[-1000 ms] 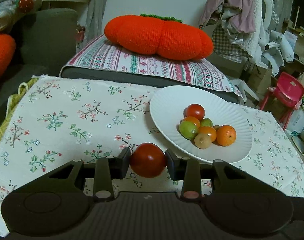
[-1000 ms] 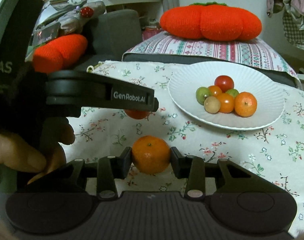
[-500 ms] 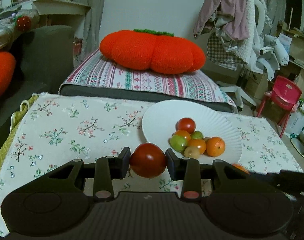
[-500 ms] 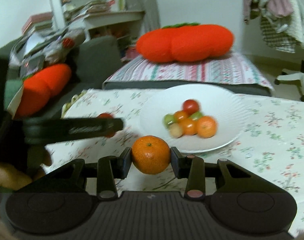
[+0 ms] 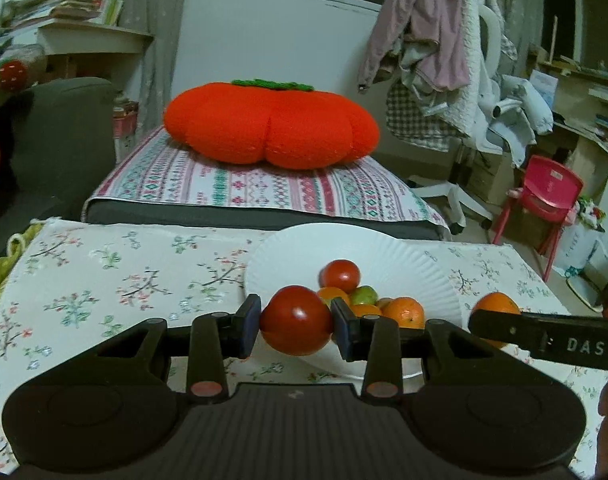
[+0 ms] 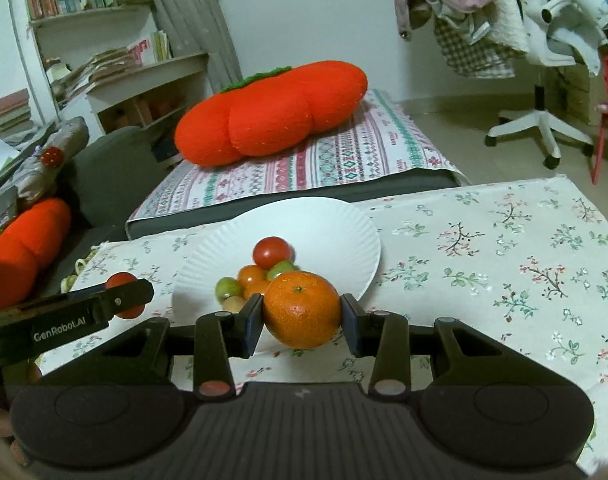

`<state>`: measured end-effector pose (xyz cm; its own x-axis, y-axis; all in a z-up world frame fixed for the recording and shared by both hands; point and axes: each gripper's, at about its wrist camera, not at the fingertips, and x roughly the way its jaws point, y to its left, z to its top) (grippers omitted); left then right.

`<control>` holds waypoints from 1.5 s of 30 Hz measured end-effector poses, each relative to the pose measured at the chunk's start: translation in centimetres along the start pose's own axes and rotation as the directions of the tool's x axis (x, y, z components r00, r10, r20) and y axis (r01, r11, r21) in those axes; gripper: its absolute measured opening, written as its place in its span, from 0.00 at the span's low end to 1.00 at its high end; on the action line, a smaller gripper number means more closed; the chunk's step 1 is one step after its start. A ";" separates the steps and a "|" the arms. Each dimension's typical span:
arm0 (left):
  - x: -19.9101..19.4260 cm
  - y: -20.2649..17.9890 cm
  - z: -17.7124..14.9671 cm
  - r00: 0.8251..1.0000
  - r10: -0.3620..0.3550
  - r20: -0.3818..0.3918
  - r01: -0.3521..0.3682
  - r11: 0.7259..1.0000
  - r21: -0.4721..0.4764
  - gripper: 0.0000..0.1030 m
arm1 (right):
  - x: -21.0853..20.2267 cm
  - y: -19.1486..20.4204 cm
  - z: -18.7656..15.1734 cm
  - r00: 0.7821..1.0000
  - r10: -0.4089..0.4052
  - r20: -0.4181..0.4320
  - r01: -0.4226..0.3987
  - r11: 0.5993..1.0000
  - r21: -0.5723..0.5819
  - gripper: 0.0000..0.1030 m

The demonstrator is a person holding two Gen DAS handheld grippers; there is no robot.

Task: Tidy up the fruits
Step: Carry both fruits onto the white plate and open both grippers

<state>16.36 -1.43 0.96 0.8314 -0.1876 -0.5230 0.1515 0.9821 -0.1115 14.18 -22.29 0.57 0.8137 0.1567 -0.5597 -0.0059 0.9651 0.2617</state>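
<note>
My left gripper (image 5: 295, 326) is shut on a red tomato (image 5: 295, 326) and holds it above the near rim of a white paper plate (image 5: 384, 244). My right gripper (image 6: 301, 316) is shut on an orange mandarin (image 6: 301, 310) just in front of the same plate (image 6: 336, 224). The plate holds several small fruits: a red tomato (image 6: 271, 252), green ones (image 6: 227, 288), orange ones (image 6: 251, 275). The right gripper's mandarin also shows in the left wrist view (image 5: 496, 306), and the left gripper's tomato in the right wrist view (image 6: 121, 281).
A floral tablecloth (image 6: 504, 264) covers the table. Behind it a striped cushion (image 5: 243, 182) carries a big orange pumpkin pillow (image 5: 269, 124). A red child's chair (image 5: 544, 196) and a clothes-draped swivel chair (image 6: 540, 120) stand to the right. Shelves stand at the left.
Both grippers have risen and moved toward the plate with their fruit. The right one has drawn beside the left, now at its right.
</note>
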 end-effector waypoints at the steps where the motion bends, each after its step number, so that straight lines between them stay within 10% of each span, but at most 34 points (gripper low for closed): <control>1: 0.3 -0.2 0.0 1.000 -0.005 -0.001 0.005 1.000 0.009 0.25 | 0.3 -0.1 0.0 1.000 -0.004 -0.001 0.004 1.000 0.000 0.36; 22: 5.6 0.3 0.7 1.000 -0.027 -0.010 0.028 0.999 0.030 0.26 | 4.1 -1.7 1.3 1.000 0.000 0.029 0.000 1.000 -0.014 0.36; 45: 2.9 3.6 1.8 0.999 -0.034 -0.036 0.028 0.985 -0.172 0.30 | 2.6 -2.6 2.1 0.996 -0.011 0.088 0.002 0.995 0.095 0.39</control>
<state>20.26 1.61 0.54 0.8062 -0.2214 -0.5486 0.0799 0.9596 -0.2698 17.50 -24.83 0.07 0.8619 0.1270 -0.4909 0.0513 0.9413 0.3337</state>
